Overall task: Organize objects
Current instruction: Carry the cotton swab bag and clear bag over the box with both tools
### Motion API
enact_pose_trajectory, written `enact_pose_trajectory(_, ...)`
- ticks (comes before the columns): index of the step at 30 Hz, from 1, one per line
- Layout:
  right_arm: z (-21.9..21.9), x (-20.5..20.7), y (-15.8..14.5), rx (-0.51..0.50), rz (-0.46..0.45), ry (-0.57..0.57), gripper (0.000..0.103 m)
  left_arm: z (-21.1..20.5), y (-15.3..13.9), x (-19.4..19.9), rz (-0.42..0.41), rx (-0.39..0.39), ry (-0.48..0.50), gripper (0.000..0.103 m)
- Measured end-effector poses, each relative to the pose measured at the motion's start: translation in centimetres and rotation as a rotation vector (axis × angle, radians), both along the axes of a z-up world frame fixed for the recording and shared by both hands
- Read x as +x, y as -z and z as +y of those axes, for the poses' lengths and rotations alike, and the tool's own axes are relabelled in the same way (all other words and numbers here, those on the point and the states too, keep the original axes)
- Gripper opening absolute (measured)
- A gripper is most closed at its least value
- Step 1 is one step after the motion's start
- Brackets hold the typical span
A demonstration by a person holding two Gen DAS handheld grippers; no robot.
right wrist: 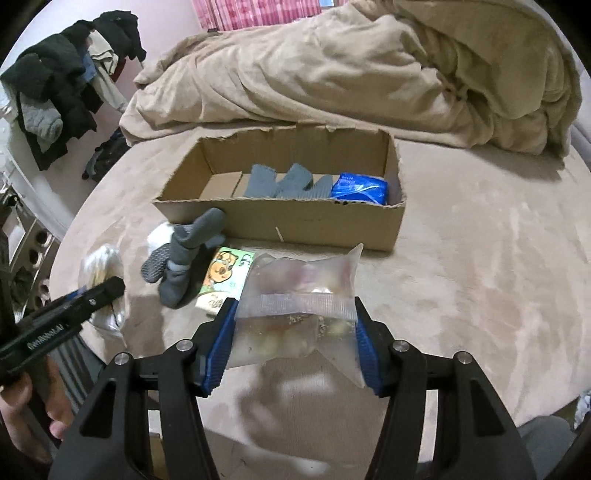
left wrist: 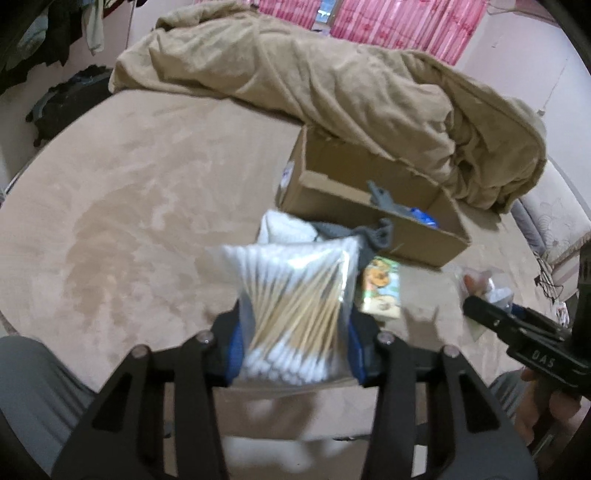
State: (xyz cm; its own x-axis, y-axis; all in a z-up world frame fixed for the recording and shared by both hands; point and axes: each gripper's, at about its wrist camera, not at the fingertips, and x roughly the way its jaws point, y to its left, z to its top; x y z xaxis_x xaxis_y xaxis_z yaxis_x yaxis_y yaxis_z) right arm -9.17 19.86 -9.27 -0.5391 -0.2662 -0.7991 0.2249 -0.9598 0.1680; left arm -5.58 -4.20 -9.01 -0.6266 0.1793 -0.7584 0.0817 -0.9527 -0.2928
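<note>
My left gripper (left wrist: 295,343) is shut on a clear bag of cotton swabs (left wrist: 295,295), held above the bed. My right gripper (right wrist: 295,343) is shut on a clear zip bag (right wrist: 299,295) with small items inside, held in front of the cardboard box (right wrist: 314,225). The box holds grey socks (right wrist: 288,182) and a blue packet (right wrist: 360,188). Grey socks (right wrist: 181,258), a white item (right wrist: 159,238) and a cartoon-print packet (right wrist: 223,275) lie on the bed before the box. The left gripper also shows in the right wrist view (right wrist: 107,291), the right in the left wrist view (left wrist: 480,310).
A crumpled beige blanket (right wrist: 351,66) lies behind the box. Dark clothes (right wrist: 62,85) hang at the far left. The beige bed surface (right wrist: 480,258) spreads to the right of the box. A pink curtain (left wrist: 388,22) is at the back.
</note>
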Motion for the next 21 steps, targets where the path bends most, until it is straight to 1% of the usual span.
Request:
enact_pose_trajectory(3, 0.0, 0.9, -1.4, 0.001, 0.017, -0.008, 0.061, 0.4, -1.5, 1.1, 0.012, -0.002, 0.022, 0.045)
enact_pose_trajectory(8, 0.3, 2.4, -4.3, 0.003, 0.067, -0.018, 0.061, 1.3, -4.0, 1.7, 0.040, -0.006, 0.056, 0.045)
enact_pose_trajectory(10, 0.4, 2.5, -5.3, 0.002, 0.088, -0.020, 0.061, 1.7, -4.8, 1.5, 0.052, -0.001, 0.066, 0.045)
enact_pose_trajectory(14, 0.7, 2.3, -7.0, -0.004, 0.126, -0.013, 0.061, 2.5, -6.1, 0.7, 0.076, -0.017, 0.088, 0.045)
enact_pose_trajectory(15, 0.7, 2.1, -7.3, -0.004, 0.135, -0.010, 0.061, 2.8, -6.3, 0.2, 0.074, -0.026, 0.091, 0.045)
enact_pose_trajectory(17, 1.0, 1.8, -7.8, -0.002, 0.147, -0.001, 0.061, 2.9, -6.7, -0.3, 0.075, -0.021, 0.092, 0.045)
enact_pose_trajectory(19, 1.3, 1.5, -8.3, -0.014, 0.155, 0.009, 0.061, 3.1, -7.3, -0.7, 0.090, -0.040, 0.092, 0.045)
enact_pose_trajectory(21, 1.5, 1.5, -8.7, -0.012, 0.169, 0.014, 0.062, 3.4, -7.9, -1.2, 0.100, -0.041, 0.099, 0.045)
